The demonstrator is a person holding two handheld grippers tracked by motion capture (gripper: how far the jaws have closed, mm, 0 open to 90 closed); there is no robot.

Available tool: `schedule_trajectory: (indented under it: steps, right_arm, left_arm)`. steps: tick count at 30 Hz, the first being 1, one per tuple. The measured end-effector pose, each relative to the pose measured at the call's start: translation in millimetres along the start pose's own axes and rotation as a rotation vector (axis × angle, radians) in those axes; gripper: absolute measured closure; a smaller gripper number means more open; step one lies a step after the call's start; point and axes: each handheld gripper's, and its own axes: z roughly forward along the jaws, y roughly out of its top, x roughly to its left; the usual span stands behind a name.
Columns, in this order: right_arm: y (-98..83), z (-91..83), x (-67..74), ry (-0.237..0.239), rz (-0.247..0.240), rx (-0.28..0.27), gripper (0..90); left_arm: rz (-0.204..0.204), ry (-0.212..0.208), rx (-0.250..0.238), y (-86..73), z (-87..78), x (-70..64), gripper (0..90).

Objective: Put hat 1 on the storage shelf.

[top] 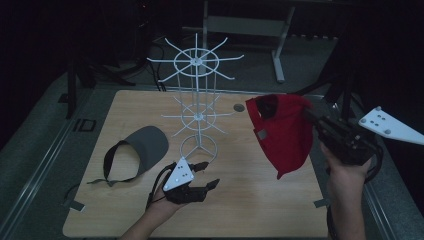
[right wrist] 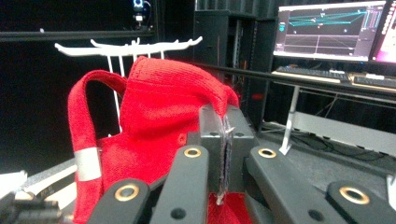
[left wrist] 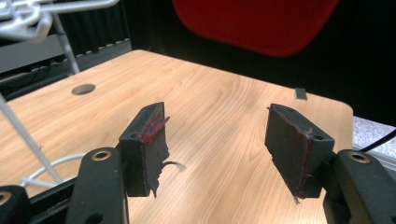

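I work in a recording lab. Evidence: a light wooden tabletop bordered by black curtains, a monitor displaying plotted traces, a keyboard on a bench behind, and equipment racks along the dark back wall.

The high view is dim, its surroundings nearly black from nine to three o'clock; the wooden table catches soft overhead light. Both gripper views are brighter but grainy. A monitor glows at one o'clock.
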Motion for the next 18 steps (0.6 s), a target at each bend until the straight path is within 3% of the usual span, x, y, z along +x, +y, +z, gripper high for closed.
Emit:
schedule_trajectory:
  steps: [5,10,12,14,18]
  right_arm:
    - [14.1,11.0,-0.6,-0.021,-0.003,-0.014,88.4]
    - [27.4,25.3,-2.2,-0.023,0.009,-0.02,88.4]
    - [34.3,33.6,-0.5,-0.025,0.009,-0.018,88.4]
    - [35.8,35.8,-0.1,-0.022,0.011,-0.018,88.4]
    - [42.0,46.6,2.6,-0.032,0.014,-0.013,88.4]
  left_arm:
    - [0.014,0.041,0.047,-16.8,-1.0,-3.6,35.3]
    - [-0.013,0.061,0.064,-29.3,-0.5,-3.1,15.1]
    - [-0.019,0.082,0.061,-33.2,-2.1,-2.7,14.9]
    - [-0.041,0.071,0.058,-36.6,-3.7,-1.2,14.9]
    - [-0.062,0.093,0.055,-45.4,-5.7,-0.6,15.0]
